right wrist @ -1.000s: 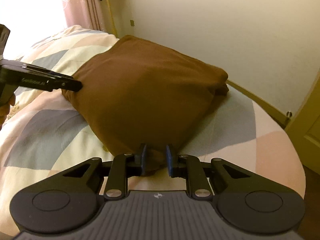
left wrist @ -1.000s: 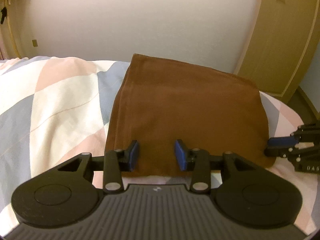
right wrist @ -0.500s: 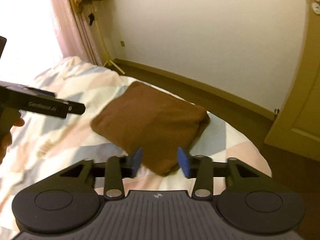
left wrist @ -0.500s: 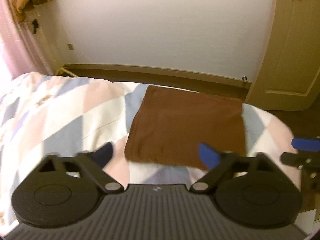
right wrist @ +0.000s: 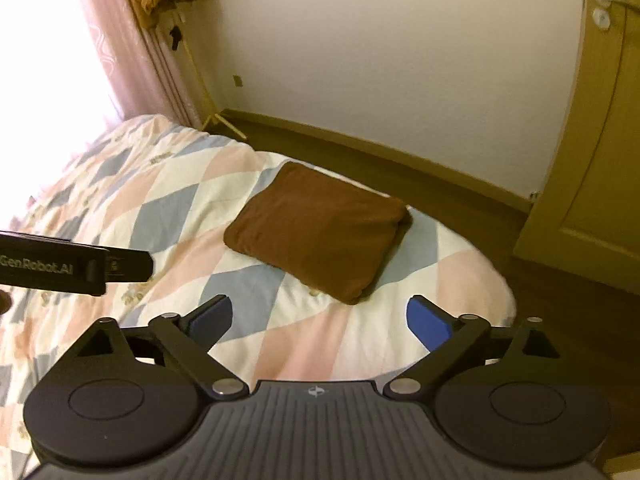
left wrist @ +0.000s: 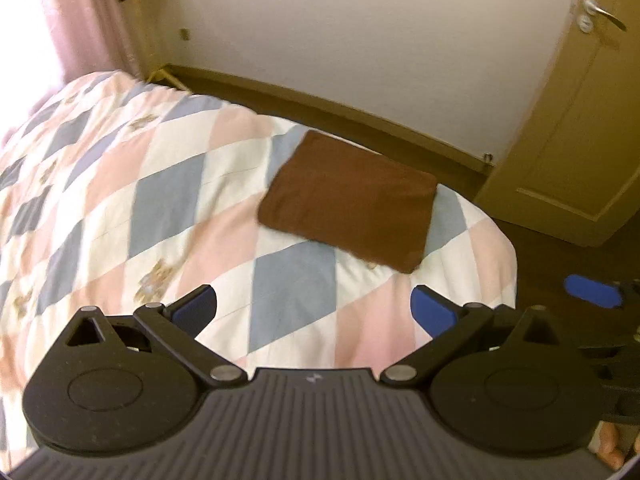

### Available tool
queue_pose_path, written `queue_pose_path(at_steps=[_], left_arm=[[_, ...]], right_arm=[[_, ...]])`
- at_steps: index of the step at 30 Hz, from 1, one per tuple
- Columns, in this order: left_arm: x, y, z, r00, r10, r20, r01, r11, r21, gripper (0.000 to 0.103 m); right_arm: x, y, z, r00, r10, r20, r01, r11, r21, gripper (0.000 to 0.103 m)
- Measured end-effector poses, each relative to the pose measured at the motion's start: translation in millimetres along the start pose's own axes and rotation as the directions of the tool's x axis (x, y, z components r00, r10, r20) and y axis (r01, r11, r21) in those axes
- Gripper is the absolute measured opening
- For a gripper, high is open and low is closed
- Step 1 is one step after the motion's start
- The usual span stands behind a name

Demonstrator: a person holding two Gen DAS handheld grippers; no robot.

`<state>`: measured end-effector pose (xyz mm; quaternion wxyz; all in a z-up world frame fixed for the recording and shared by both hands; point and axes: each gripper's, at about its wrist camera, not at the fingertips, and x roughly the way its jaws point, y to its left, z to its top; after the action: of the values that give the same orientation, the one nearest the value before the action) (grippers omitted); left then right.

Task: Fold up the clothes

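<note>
Looking down from both wrist cameras, the brown garment (left wrist: 348, 204) lies folded into a neat rectangle on the bed (left wrist: 168, 208), near the rounded corner closest to the door (left wrist: 592, 120). It sits flat on the quilt of pink, grey-blue and cream diamonds, with nothing touching it. Over on the left gripper (left wrist: 314, 308), the jaws stand wide apart, blue pads (left wrist: 432, 314) splayed to either side, only bare quilt between them and the garment well beyond the tips. Now the right gripper (right wrist: 318, 320): its jaws are opening at this moment and already spread wide, with nothing between them either, the garment (right wrist: 320, 228) lying ahead of the fingertips and clear of both pads. From the right wrist view the fold looks thicker, a plump edge facing the camera and a rounded bunch at the far right corner. The left gripper's dark body (right wrist: 76, 266) pokes in from the left edge of that view, lettered along its side, held above the quilt and apart from the cloth. In the left wrist view one blue pad of the right gripper (left wrist: 592, 296) peeks in at the right edge, past the bed's corner. Behind it all: a pale wall (right wrist: 380, 60), a dark floor strip, and a pink curtain (right wrist: 132, 52) by a bright window.
</note>
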<state>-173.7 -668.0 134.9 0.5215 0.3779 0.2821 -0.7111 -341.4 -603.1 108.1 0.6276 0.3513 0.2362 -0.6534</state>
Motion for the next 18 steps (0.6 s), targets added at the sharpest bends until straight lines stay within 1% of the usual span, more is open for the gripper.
queue_pose_path(at_steps=[3, 6, 8, 12, 16, 18], left_arm=[[-15.9, 7.8, 0.7, 1.000, 0.006, 0.010, -0.006, 0.999, -0.051, 0.102], [-33.1, 16.3, 2.7, 1.000, 0.002, 0.029, 0.001, 0.995, -0.104, 0.102], [-45.0, 20.8, 3.9, 0.999, 0.019, 0.048, -0.013, 0.991, -0.131, 0.102], [-67.7, 28.3, 1.3, 0.993, 0.063, 0.097, -0.047, 0.986, -0.160, 0.102], [-88.3, 31.9, -5.2, 0.987, 0.107, 0.121, -0.086, 0.983, -0.164, 0.102], [-96.0, 32.9, -8.8, 0.987, 0.107, 0.121, -0.089, 0.985, -0.146, 0.102]], right_arm=[[-11.4, 9.4, 2.6, 0.999, -0.051, 0.008, 0.052, 0.998, -0.034, 0.101], [-23.3, 14.0, 5.0, 0.998, -0.062, 0.025, 0.063, 0.997, -0.043, 0.101], [-33.1, 15.9, 7.2, 0.996, -0.084, 0.042, 0.085, 0.996, -0.028, 0.103], [-48.3, 16.2, 11.6, 0.994, -0.063, 0.084, 0.062, 0.998, 0.009, 0.103], [-59.7, 14.6, 18.3, 0.999, -0.023, 0.048, 0.020, 0.997, 0.068, 0.103], [-64.6, 15.8, 20.4, 0.999, -0.019, 0.027, 0.016, 0.996, 0.083, 0.103]])
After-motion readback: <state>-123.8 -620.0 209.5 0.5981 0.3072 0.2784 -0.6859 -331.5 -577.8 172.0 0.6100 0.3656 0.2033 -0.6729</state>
